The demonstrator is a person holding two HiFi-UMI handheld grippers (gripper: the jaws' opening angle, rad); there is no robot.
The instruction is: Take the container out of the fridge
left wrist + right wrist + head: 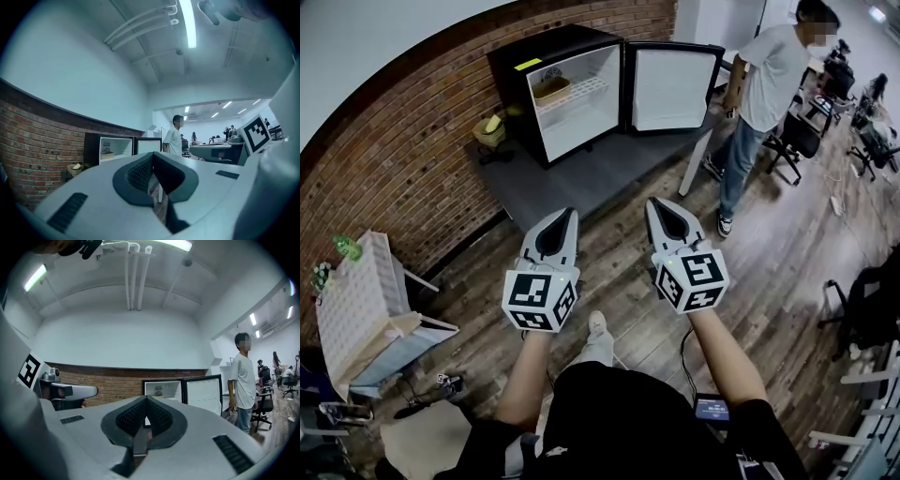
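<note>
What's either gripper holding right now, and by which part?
Nothing. The left gripper and right gripper are both shut and empty. The container sits on a shelf in the open fridge, far from both.

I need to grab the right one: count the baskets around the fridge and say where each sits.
2. A tan basket sits on the shelf inside the open fridge; a second basket stands on the grey table left of the fridge. More may be hidden.
</note>
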